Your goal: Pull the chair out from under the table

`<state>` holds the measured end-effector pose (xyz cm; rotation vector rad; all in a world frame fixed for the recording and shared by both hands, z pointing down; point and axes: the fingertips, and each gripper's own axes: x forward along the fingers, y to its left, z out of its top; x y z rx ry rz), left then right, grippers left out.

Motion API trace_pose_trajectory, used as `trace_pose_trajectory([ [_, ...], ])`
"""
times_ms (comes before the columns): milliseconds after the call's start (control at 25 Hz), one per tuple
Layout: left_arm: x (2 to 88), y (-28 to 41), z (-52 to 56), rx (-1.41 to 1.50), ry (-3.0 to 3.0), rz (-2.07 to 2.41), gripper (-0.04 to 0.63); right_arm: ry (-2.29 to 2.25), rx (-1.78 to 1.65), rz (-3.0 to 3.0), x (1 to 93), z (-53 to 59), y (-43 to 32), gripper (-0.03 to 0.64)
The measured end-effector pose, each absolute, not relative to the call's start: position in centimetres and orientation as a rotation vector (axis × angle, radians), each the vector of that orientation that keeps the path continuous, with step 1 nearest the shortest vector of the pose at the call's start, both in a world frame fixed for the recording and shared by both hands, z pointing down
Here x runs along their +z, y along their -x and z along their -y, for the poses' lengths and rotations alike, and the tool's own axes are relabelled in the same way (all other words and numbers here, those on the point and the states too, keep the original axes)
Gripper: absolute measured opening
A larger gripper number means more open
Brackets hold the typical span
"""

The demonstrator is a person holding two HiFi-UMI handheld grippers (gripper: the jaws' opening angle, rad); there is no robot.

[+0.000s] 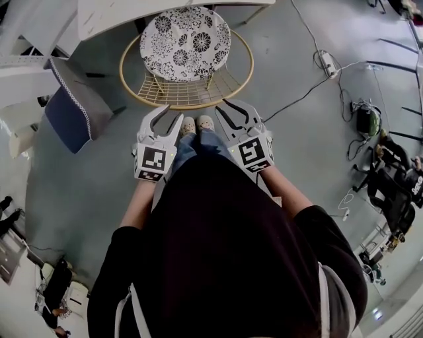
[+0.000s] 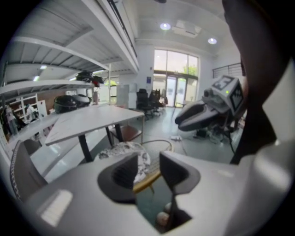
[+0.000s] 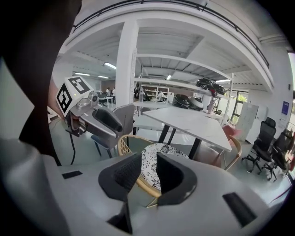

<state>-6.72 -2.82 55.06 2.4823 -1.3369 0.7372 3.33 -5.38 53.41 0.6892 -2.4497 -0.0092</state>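
So the chair here is a round one with a golden wicker rim and a black-and-white floral seat cushion. It's sitting on the grey floor right in front of the person. Its far side is up against the edge of the white worktop. Can't really tell from above whether any of it is tucked underneath. In the right gripper view it looks like it stands mostly clear of the worktop's dark legs.

The left tongs and the right tongs are side by side, angled downward, one on each side of the person's light shoes. Their tips are just short of the near curve of the rim.

In the left gripper view the two dark pads are clearly apart, with a medium gap. The golden rim and a bit of cushion show through the gap, but the rim sits beyond the pads and nothing is pinched. The right gripper view is similar, only the gap is narrower. You see cushion and rim through it, and the pads aren't on anything. So both are empty-handed.

Off to the left there's a second chair with a blue seat and a grey back, well apart from the wicker one. On the right side of the floor a white power strip lies with cables trailing from it.
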Motion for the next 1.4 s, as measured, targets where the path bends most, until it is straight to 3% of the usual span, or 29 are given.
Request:
trace_pose_trajectory([
  [480, 64.6, 7.5, 2.0, 1.482, -2.508, 0.992, 0.285, -0.366, -0.2, 2.178, 62.1, 5.1, -4.7, 0.166],
  [920, 70.9, 9.4, 3.4, 1.995, -2.431, 0.647, 0.291, -0.17, -0.542, 1.833, 69.0, 7.3, -4.6, 0.173],
  [1080, 72.8, 9.8, 3.6, 2.13, -2.371, 0.532, 0.271, -0.106, -0.566, 1.732, 71.6, 8.2, -5.0, 0.173],
  [1120, 73.0, 10.0, 3.8, 2.173, -2.36, 0.523, 0.245, -0.094, -0.57, 1.713, 72.0, 8.3, -5.2, 0.161],
  [1160, 73.2, 10.2, 4.0, 2.226, -2.349, 0.516, 0.194, -0.08, -0.584, 1.698, 72.4, 8.4, -5.4, 0.106],
  [1240, 73.6, 10.8, 3.9, 2.334, -2.317, 0.457, 0.08, -0.039, -0.643, 1.676, 72.6, 8.0, -5.4, 0.086],
  [1400, 74.1, 11.3, 3.3, 2.405, -2.268, 0.333, 0.041, -0.004, -0.694, 1.635, 72.6, 7.4, -5.2, 0.069],
])
